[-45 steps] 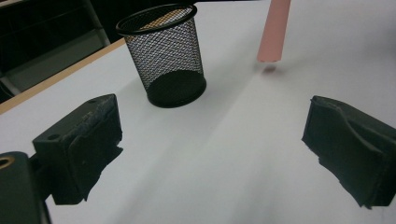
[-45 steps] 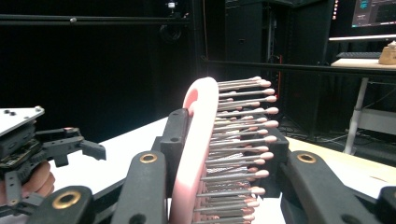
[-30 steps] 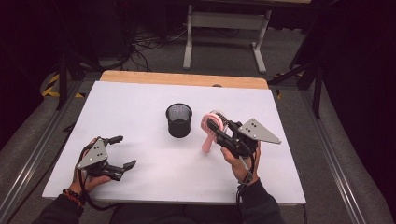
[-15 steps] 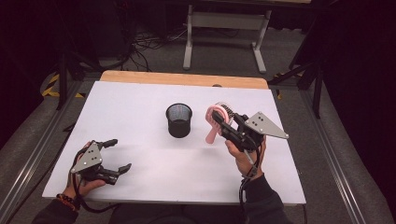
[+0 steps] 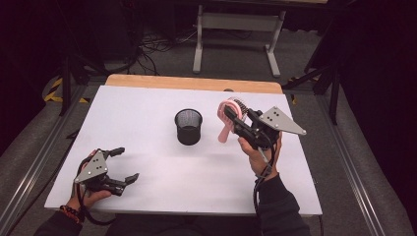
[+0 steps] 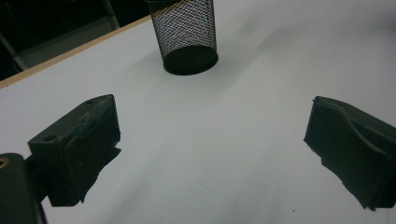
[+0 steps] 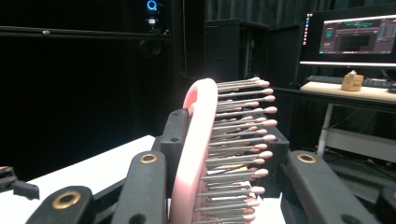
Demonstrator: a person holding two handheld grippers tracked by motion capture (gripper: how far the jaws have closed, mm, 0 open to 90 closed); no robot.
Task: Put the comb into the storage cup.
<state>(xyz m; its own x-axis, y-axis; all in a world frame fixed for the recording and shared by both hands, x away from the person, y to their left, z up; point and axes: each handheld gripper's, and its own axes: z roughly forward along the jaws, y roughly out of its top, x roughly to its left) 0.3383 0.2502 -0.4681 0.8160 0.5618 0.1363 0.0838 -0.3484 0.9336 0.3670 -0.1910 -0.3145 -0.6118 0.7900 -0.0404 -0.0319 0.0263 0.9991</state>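
A pink hairbrush (image 5: 225,123) with metal bristles hangs above the white table (image 5: 147,108), handle pointing down. My right gripper (image 5: 232,116) is shut on its head. In the right gripper view the brush (image 7: 198,140) stands upright between the jaws of this gripper (image 7: 224,135), bristles pointing right. A black mesh cup (image 5: 188,127) stands upright mid-table, just left of the brush. My left gripper (image 5: 125,164) stands open and empty near the front left corner. The left gripper view shows the cup (image 6: 187,35) ahead of the spread jaws of the left gripper (image 6: 210,144).
A wooden strip (image 5: 192,82) runs along the table's far edge. Beyond it stand a grey metal frame (image 5: 236,29) and floor cables. A desk with a lit monitor (image 7: 355,37) lies behind the brush in the right gripper view.
My right gripper has carried the brush a little up and away from the person. The left gripper has drifted slightly left toward the front edge, still open.
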